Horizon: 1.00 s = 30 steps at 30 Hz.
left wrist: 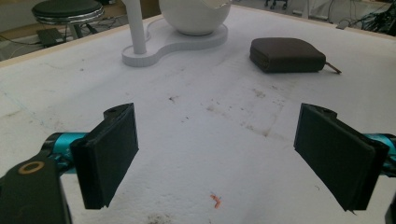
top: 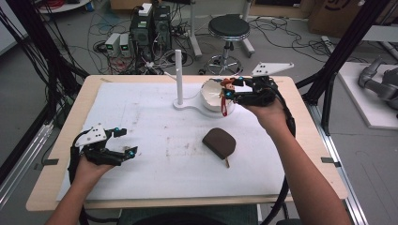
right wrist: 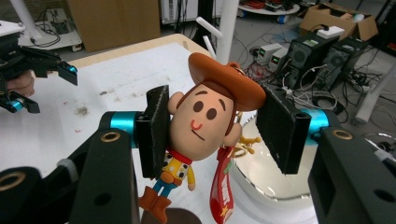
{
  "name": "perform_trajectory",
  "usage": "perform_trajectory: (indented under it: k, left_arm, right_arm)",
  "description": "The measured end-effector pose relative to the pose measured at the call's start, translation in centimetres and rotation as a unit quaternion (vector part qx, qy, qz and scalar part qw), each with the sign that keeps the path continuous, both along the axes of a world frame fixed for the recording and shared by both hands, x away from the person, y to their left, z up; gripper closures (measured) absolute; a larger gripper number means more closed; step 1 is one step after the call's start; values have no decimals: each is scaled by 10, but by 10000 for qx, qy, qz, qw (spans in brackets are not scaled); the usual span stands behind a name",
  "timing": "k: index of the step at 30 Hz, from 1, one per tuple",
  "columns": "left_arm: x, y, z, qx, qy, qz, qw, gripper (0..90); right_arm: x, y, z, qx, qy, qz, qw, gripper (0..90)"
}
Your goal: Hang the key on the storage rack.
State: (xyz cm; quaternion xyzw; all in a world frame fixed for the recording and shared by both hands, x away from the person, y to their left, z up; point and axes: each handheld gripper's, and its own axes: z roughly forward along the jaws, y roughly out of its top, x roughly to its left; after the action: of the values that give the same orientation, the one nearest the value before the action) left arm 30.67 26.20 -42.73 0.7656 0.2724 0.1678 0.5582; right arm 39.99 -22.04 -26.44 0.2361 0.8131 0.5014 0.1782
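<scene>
A cowboy doll keychain [right wrist: 205,119] with a brown hat and a red strap [right wrist: 220,184] hangs over the white bowl [top: 210,99] at the back of the table. My right gripper [top: 233,86] is shut on the doll's head, one pad on each side of it. The bowl sits on a white base with an upright post [top: 178,75]. A brown zip pouch [top: 219,142] lies flat near the middle of the white mat. My left gripper [top: 127,141] hovers at the mat's left front, open with nothing between its pads [left wrist: 112,154].
The white mat [top: 155,168] covers most of the wooden table [top: 42,197]. A stool [top: 228,28], computers [top: 150,28] and cables stand on the floor behind the table. A black frame leg [top: 338,56] rises at the right.
</scene>
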Motion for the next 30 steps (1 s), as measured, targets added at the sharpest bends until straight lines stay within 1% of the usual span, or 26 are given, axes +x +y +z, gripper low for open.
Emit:
perform_trajectory:
  k: [1, 5, 6, 7, 16, 21, 24, 28, 30]
  left_arm:
    - [0, 1, 0, -13, -16, 6, 10000, 136]
    - [-2, 2, 1, -15, -23, 16, 10000, 136]
    - [-2, 3, 1, -8, -22, 14, 10000, 136]
    - [-2, 3, 1, -14, -24, 16, 10000, 136]
    - [-1, 0, 1, 1, -23, -23, 10000, 136]
    - [0, -1, 1, 3, -31, -33, 10000, 136]
    - [0, -1, 1, 0, -29, -34, 10000, 136]
    - [0, -1, 1, -1, -29, -32, 10000, 136]
    - [0, -1, 1, 7, -34, -37, 10000, 136]
  right_arm:
    - [0, 0, 0, 0, 0, 0, 10000, 468]
    - [4, 10, 5, -1, -53, 91, 9999, 468]
    - [7, 16, 8, -27, -74, 146, 9999, 468]
    - [7, 16, 8, -27, -74, 146, 9999, 468]
    - [16, 43, 22, -191, -185, 334, 9991, 468]
    - [23, 56, 25, -235, -211, 389, 9987, 468]
    - [26, 65, 29, -253, -243, 470, 9983, 469]
    - [29, 72, 31, -281, -295, 511, 9979, 469]
    - [31, 76, 33, -318, -283, 515, 9978, 469]
